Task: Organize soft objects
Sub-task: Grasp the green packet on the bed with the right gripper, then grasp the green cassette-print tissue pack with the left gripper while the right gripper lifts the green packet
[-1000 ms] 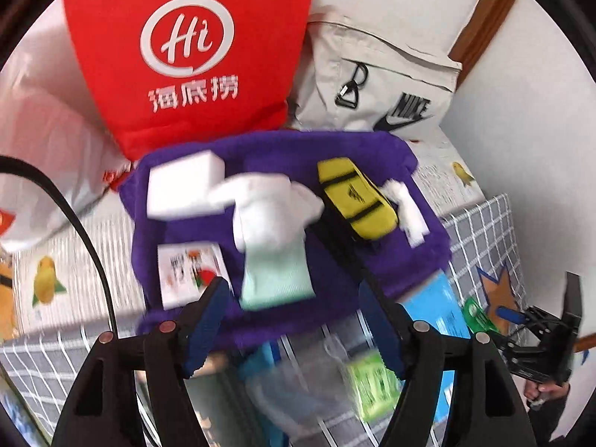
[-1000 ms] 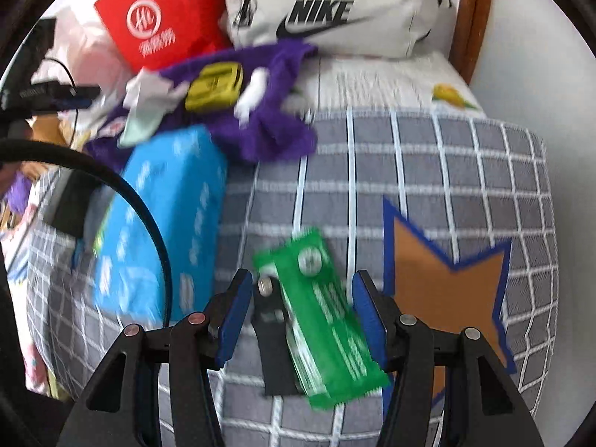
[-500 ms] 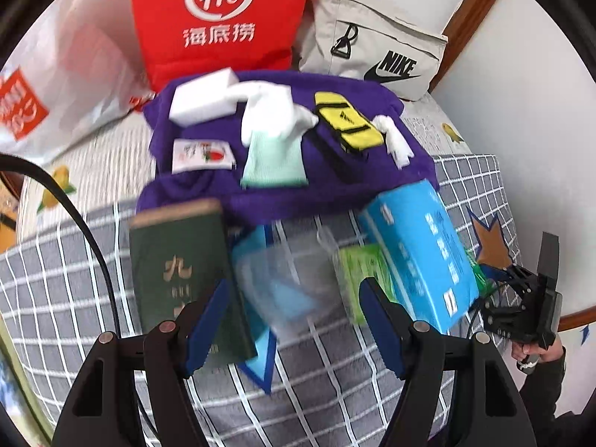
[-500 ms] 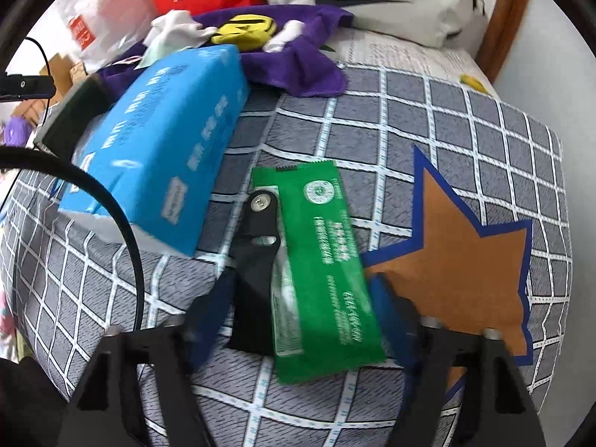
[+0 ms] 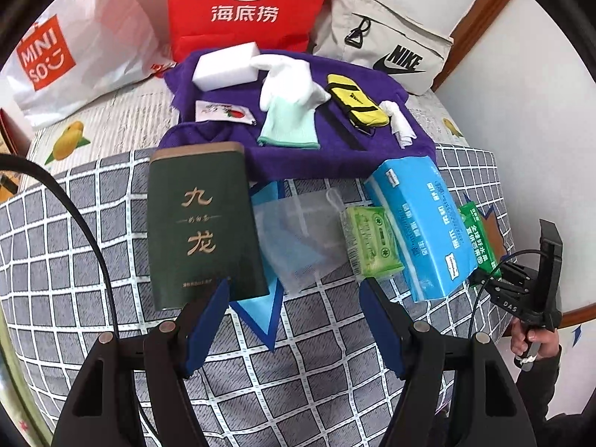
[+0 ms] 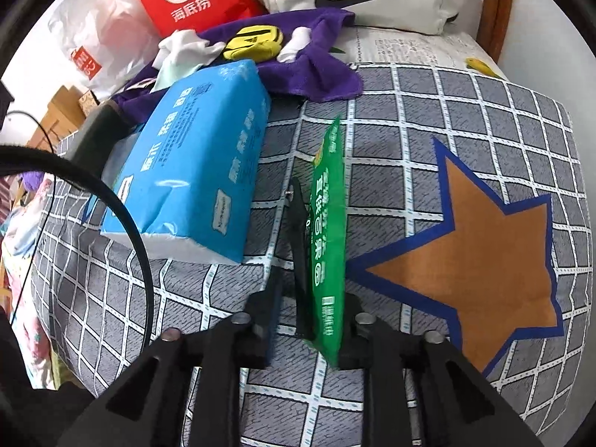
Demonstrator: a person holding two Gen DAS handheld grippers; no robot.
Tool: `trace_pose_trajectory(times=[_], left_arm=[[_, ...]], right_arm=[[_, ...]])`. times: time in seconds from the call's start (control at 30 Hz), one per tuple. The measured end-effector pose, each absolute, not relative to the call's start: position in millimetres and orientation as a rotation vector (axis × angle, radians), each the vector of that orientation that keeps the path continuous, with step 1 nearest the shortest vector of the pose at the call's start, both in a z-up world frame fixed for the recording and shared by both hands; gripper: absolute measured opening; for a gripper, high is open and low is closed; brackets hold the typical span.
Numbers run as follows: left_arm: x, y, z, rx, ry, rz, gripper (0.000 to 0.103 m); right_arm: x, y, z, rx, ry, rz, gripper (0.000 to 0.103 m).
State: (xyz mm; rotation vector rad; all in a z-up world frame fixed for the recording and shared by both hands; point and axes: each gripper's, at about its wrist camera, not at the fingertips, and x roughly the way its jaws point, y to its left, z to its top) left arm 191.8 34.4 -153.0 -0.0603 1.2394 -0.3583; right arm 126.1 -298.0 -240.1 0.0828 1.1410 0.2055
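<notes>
Right gripper [image 6: 307,331] jaws just closing, green packet [image 6: 327,231] edge-up between them with a black clip [image 6: 298,223]. Left gripper [image 5: 294,320] wide, empty, above checked blanket [image 5: 316,372].

Partly hidden or cut off: green packet [image 5: 478,234] behind the blue tissue pack [image 5: 421,223]; dark green box [image 6: 97,132] behind that pack in the right wrist view; red bag [image 5: 247,3] cropped at the top; right gripper [image 6: 307,329] blurred, grip unclear.
</notes>
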Motion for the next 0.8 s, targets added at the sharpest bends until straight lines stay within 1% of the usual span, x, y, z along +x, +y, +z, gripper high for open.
trace_pose_trajectory(times=[0.03, 0.1, 0.2, 0.27, 0.3, 0.33, 0.57, 0.8], left_arm=[[192, 36, -154, -0.065, 1.242, -0.358, 0.071], [191, 39, -157, -0.078, 1.247, -0.356, 0.071], [190, 39, -159, -0.088, 1.251, -0.366, 0.071], [189, 38, -160, -0.087, 1.256, -0.367, 0.071], [189, 37, -161, -0.084, 1.258, -0.368, 0.071], [189, 37, -162, -0.081, 1.261, -0.368, 0.071], [186, 34, -166, -0.066, 1.273, -0.376, 0.072], [185, 34, -161, -0.06, 1.256, -0.374, 0.072]], right_arm=[[126, -300, -239, 0.085, 1.137, 0.201, 0.042], [125, -304, -232, 0.093, 1.111, 0.194, 0.048], [129, -310, -228, 0.149, 1.1, 0.224, 0.047], [133, -313, -227, 0.177, 1.098, 0.234, 0.038], [134, -313, -227, 0.188, 1.101, 0.242, 0.021], [135, -314, -227, 0.197, 1.109, 0.25, 0.006], [141, -306, -228, 0.19, 1.109, 0.252, 0.006], [132, -324, -203, 0.249, 1.049, 0.249, 0.004]])
